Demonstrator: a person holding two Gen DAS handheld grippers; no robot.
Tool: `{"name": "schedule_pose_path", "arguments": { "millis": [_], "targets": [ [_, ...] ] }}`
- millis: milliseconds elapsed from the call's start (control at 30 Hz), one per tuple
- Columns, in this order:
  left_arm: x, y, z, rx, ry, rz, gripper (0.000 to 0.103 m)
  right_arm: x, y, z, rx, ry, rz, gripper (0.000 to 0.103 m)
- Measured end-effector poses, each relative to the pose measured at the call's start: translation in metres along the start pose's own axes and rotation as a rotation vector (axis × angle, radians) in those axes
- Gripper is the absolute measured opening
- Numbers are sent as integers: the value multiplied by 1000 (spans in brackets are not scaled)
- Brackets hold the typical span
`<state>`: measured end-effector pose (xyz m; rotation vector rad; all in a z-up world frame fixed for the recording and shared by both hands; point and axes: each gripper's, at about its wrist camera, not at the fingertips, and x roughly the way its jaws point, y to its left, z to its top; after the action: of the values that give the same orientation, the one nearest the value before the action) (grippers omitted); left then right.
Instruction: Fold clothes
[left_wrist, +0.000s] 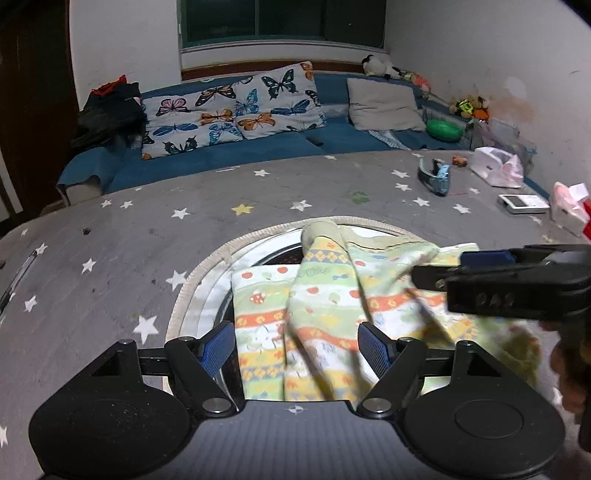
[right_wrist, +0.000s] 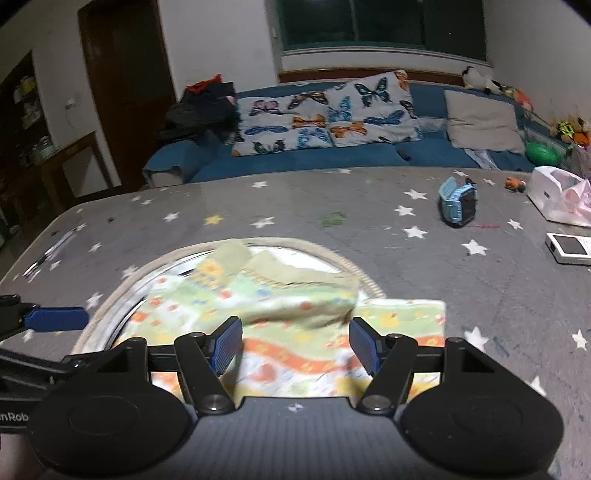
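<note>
A small child's garment (left_wrist: 332, 306), striped green, yellow and orange, lies rumpled on a round mat (left_wrist: 201, 275) on the grey star-print tablecloth (left_wrist: 110, 240). Its upper part is folded over and blurred. My left gripper (left_wrist: 295, 347) is open just above the garment's near left part, and the cloth shows between its blue pads. My right gripper (right_wrist: 295, 343) is open too, low over the garment (right_wrist: 295, 306) near its right half. In the left wrist view the right gripper (left_wrist: 443, 267) reaches in from the right above the cloth. One blue pad (right_wrist: 55, 318) of the left gripper shows at the left.
A blue child's watch (right_wrist: 460, 203) stands on the table at the back right, beyond it a white plastic bag (right_wrist: 557, 199) and a white flat device (right_wrist: 570, 247). A pink and white pack (left_wrist: 569, 210) sits at the right edge. A blue sofa with butterfly pillows (left_wrist: 229, 110) is behind the table.
</note>
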<state>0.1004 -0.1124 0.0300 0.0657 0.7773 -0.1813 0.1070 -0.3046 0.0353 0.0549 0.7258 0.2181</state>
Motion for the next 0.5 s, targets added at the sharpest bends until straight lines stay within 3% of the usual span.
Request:
{"name": "schedule_pose_path", "arguments": {
  "millis": [200, 300, 400, 500],
  "targets": [
    [25, 7, 7, -34, 28, -38, 75, 17, -23, 9, 65, 7, 0, 61],
    [33, 4, 10, -4, 22, -51, 64, 27, -29, 12, 85, 18, 14, 57],
    [40, 5, 14, 6, 17, -61, 57, 37, -29, 12, 83, 30, 40, 48],
    [46, 9, 17, -10, 19, -84, 50, 42, -29, 12, 83, 33, 60, 31]
  ]
}}
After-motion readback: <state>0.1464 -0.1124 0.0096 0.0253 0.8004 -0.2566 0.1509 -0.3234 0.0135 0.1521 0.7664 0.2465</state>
